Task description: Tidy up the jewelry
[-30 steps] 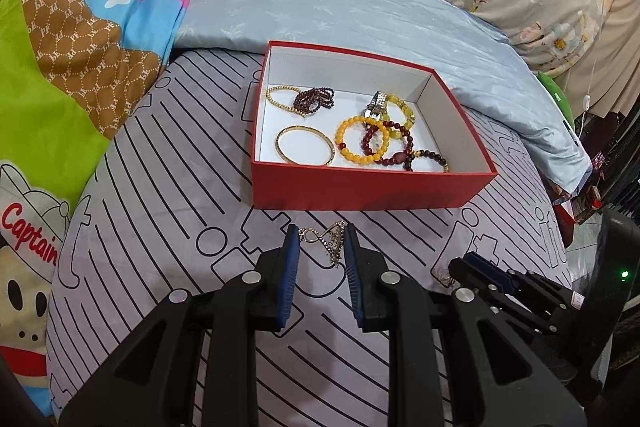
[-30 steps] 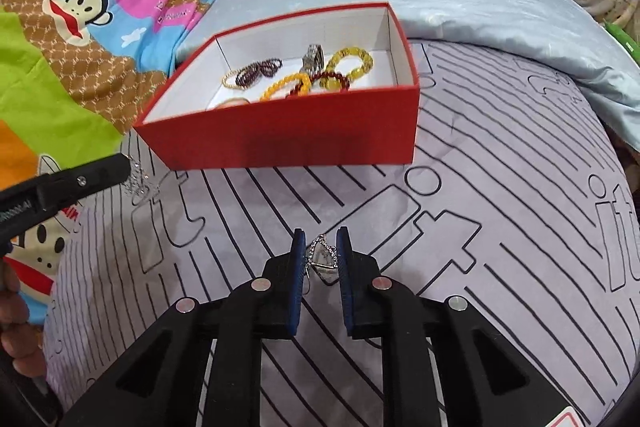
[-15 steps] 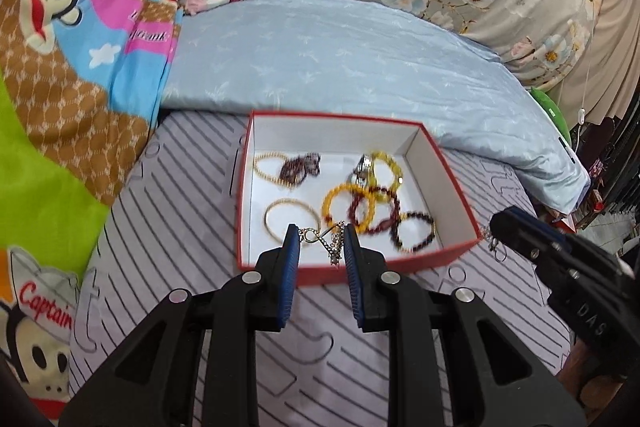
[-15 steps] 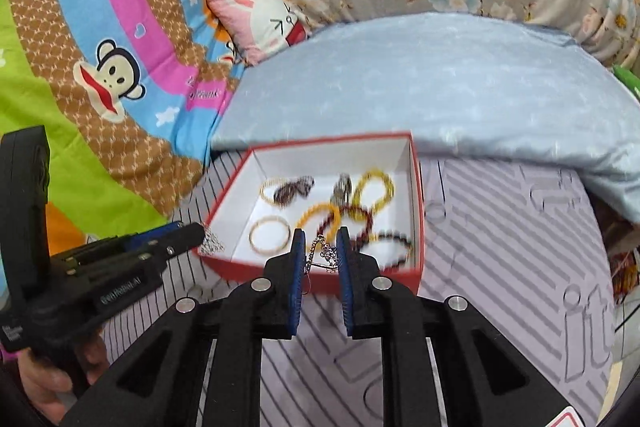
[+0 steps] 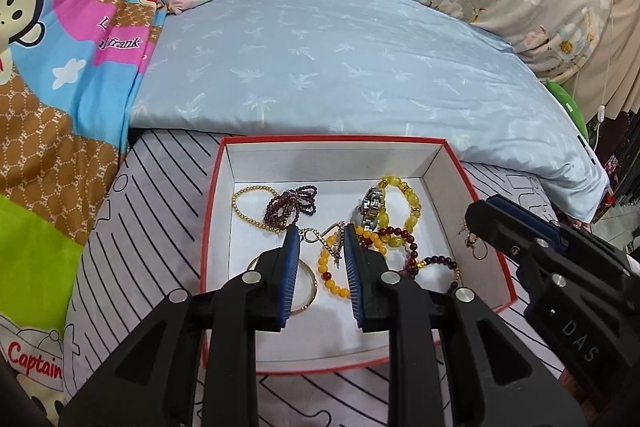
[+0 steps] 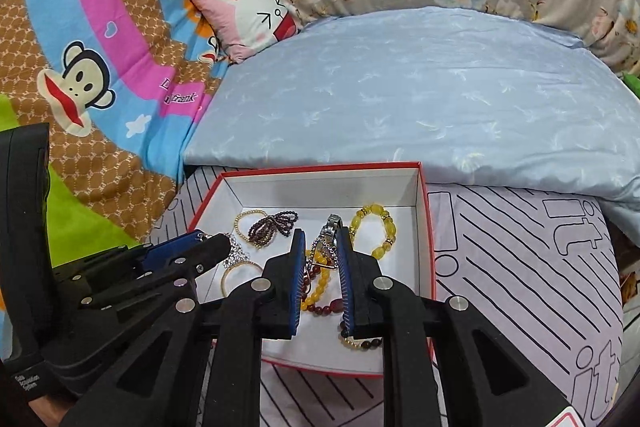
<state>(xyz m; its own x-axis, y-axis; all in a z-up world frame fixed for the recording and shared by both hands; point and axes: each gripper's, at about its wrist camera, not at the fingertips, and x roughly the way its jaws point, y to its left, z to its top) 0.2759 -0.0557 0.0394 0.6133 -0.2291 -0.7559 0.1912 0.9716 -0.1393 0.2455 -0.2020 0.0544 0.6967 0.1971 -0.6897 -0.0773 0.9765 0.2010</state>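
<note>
Left gripper (image 5: 319, 233) clamps a silver chain pendant (image 5: 334, 238) above the red box (image 5: 489, 227); right gripper (image 6: 320, 239) pinches another chain piece (image 6: 322, 254) over it. Beaded bracelets (image 5: 400, 211) lie inside. Blanket (image 5: 60, 39) beside the box reads "Captain".

I see a red box (image 5: 490, 223), white inside; yellow beads (image 5: 402, 201), dark purple beads (image 5: 290, 205) far left, maybe garnet; grey striped sheet (image 6: 520, 251).

Glossy glass-like beads on the yellow bracelet (image 5: 401, 203) are gleaming inside the matt red cardboard box (image 5: 215, 227), beside a shiny metal watch (image 5: 370, 206), while smooth blue cloth on the pillow (image 5: 340, 67) is lying far behind.
</note>
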